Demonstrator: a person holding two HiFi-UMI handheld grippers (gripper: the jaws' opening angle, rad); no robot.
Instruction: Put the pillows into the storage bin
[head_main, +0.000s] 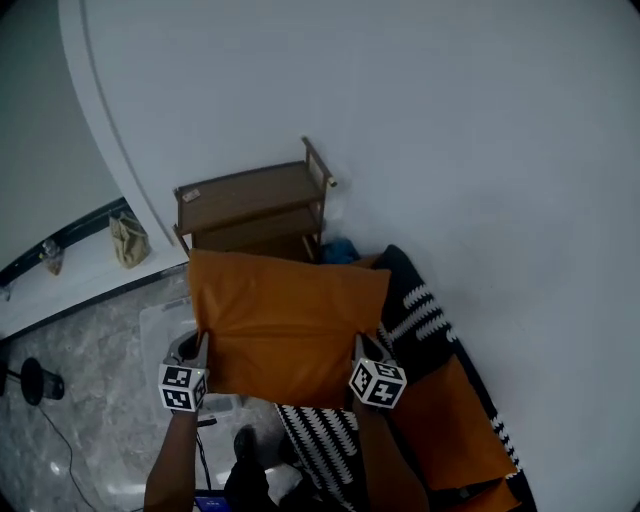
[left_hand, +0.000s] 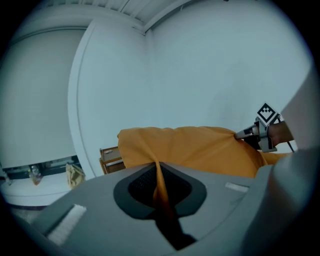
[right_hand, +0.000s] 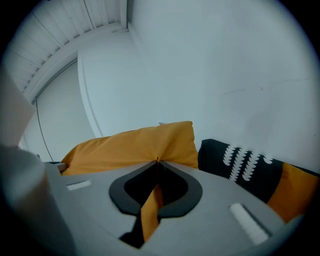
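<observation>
An orange pillow (head_main: 285, 320) hangs in the air between my two grippers, above the floor and in front of the sofa. My left gripper (head_main: 203, 342) is shut on the fabric of its lower left edge, and my right gripper (head_main: 358, 344) is shut on the lower right edge. In the left gripper view the pillow (left_hand: 190, 147) stretches ahead, with a fold of orange cloth pinched in the left gripper (left_hand: 159, 167); the right gripper (left_hand: 250, 134) shows at the pillow's far end. In the right gripper view, cloth of the pillow (right_hand: 135, 145) is clamped in the right gripper (right_hand: 157, 164).
A black pillow with white markings (head_main: 420, 310) and an orange cushion (head_main: 450, 420) lie on the sofa at the right. A low wooden shelf (head_main: 255, 205) stands against the wall behind the pillow. A pale box-like thing (head_main: 160, 320) sits on the marble floor at the left.
</observation>
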